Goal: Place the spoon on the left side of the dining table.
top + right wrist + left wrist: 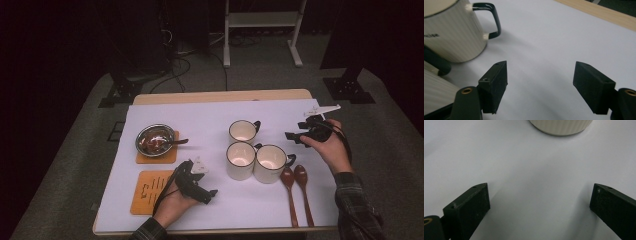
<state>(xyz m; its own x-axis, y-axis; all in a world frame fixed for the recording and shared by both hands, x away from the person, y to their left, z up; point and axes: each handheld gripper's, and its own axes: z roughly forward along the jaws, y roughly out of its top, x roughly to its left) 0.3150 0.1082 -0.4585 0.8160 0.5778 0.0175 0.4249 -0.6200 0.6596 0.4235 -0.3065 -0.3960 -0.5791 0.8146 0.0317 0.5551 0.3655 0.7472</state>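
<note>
The right gripper [295, 136] is wide open and nothing is between its jaws. It hovers over the white table cover [210, 117], just to the right of the three cream mugs, and touches none of them. In the right gripper view the far mug [451, 32] with its black handle stands to the left of the jaws.

The left gripper [209, 196] is also wide open and empty. It rests low over the cover, near the front left mug [240, 160].

In the left gripper view that mug is cut off at the top edge. What lies in the metal bowl [155, 138] on its orange mat [170, 156] is dark and reddish, hard to make out. The front right mug [270, 163] looks empty inside, like the other two. Two wooden spoons [295, 192] lie beside it on the right.
</note>
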